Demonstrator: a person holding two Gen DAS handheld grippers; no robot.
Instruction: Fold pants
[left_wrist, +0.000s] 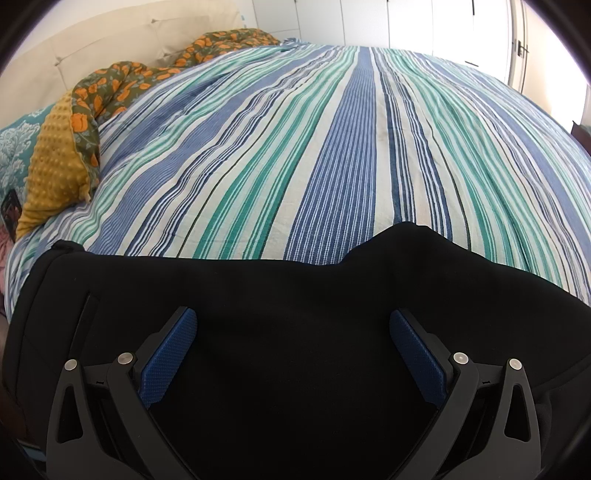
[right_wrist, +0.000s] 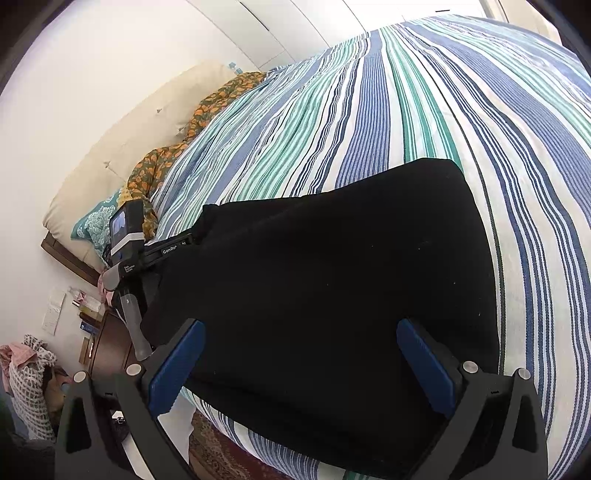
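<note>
Nearest, left claw (left_wrist: 293, 332): blue pads (left_wrist: 170, 354) spread wide, nothing between them, poised over black pants (left_wrist: 295, 295). Right claw (right_wrist: 301, 345): likewise spread wide and empty, poised over the same garment near the bed's near edge.

Pants: spread flat along the near edge of the bed, on a striped bedspread (left_wrist: 332, 147). Contact between pads and cloth not determinable in either view. Cloth judged soft, limp and light; likely to sag and drag rather than hold shape, with some grip against the woven bedspread. Best taken at an edge or corner, both layers pinched together, one claw at each end, lifted evenly to avoid bunching. Stage of folding not determinable; shape at the far edge uneven.

Left wrist view only: far edge of the pants with a raised hump at right, a seam or pocket line at left, a mustard dotted cushion (left_wrist: 55, 170) beyond on the left.

Right wrist view only: left claw's handle and camera body (right_wrist: 125, 229) at the garment's left end, bed edge with patterned rug (right_wrist: 221, 443) below, a dark nightstand (right_wrist: 107, 343) with small items.

Farthest, both views: orange-flowered blanket (left_wrist: 122, 81) by a cream headboard (left_wrist: 110, 40), white wardrobe doors (left_wrist: 369, 18) behind.
</note>
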